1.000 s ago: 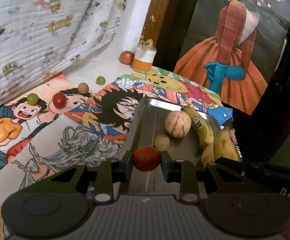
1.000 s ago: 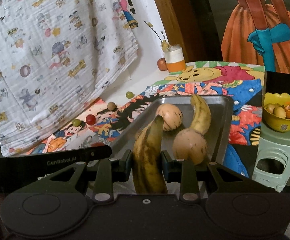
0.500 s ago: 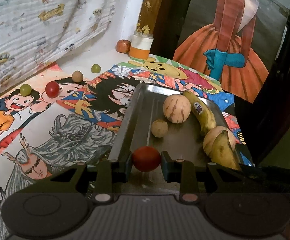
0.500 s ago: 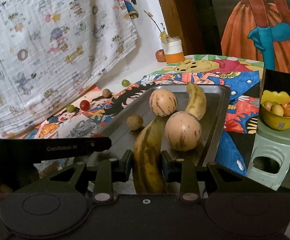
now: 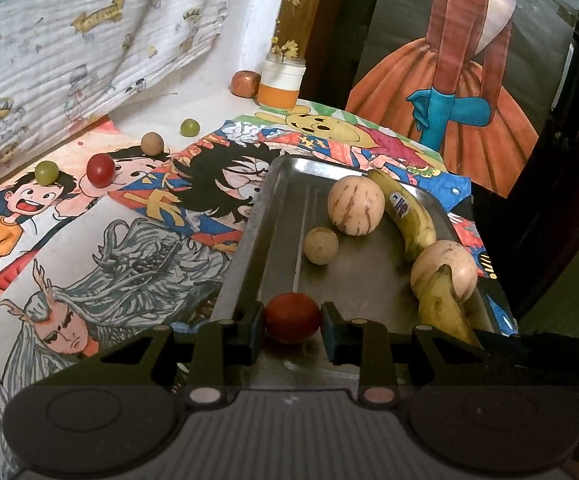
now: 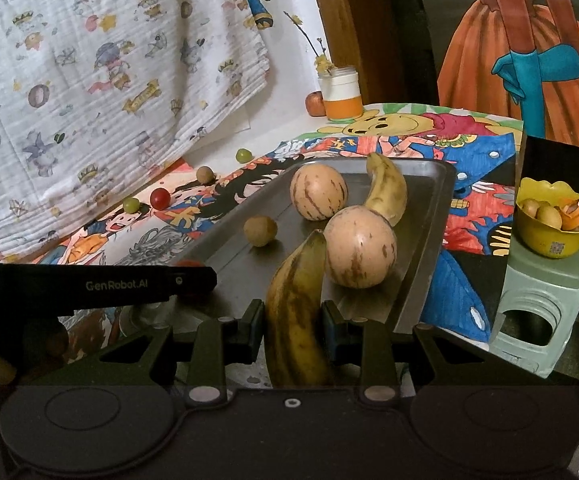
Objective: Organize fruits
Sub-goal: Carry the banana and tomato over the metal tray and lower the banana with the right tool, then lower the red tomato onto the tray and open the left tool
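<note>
A: Since the steel tray (image 5: pixel 257 216) is the collecting place on the bench (image 5: pixel 217 92), is that why both fruits hang over its near end?
B: I judge so. The right tongs (image 6: pixel 293 318) are clenched on a spotted banana (image 6: pixel 295 312), tip toward a striped melon (image 6: pixel 359 250).
A: And the smaller one?
B: The left tongs (image 5: pixel 292 320) pinch a red tomato (image 5: pixel 292 318) over the tray's near left corner. Small fruits (image 5: pixel 100 170) lie far left, outside.
</note>
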Available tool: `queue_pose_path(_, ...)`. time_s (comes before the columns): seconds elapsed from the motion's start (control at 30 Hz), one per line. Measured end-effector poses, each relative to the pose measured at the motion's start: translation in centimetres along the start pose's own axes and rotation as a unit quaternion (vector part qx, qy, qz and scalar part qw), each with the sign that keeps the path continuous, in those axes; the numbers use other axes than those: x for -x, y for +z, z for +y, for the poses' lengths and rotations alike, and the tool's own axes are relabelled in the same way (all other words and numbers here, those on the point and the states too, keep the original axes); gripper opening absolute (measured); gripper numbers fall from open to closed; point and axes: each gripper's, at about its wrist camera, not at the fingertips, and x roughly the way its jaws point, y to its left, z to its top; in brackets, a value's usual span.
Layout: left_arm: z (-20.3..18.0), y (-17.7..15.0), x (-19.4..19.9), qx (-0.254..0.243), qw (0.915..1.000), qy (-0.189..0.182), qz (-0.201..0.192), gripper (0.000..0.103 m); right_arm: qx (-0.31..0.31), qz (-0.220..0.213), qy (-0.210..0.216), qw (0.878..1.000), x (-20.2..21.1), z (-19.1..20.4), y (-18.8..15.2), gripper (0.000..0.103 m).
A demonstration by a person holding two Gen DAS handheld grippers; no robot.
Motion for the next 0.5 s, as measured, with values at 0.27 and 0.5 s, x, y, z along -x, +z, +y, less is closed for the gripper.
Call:
queue_pose_path(0.27, 0.01, -0.03, 0.00, 0.000, 1.0000, 0.000, 0.000, 0.034, -0.002, 0.000, -0.001, 1.000, -0.02, 0.02, -0.02, 0.033)
queue_pose_path(0.5, 0.00, -0.03, -0.01, 0.002, 1.0000, -0.002, 0.000, 0.033, 0.001, 0.002, -0.002, 1.000, -0.07, 0.12, -0.10, 0.036)
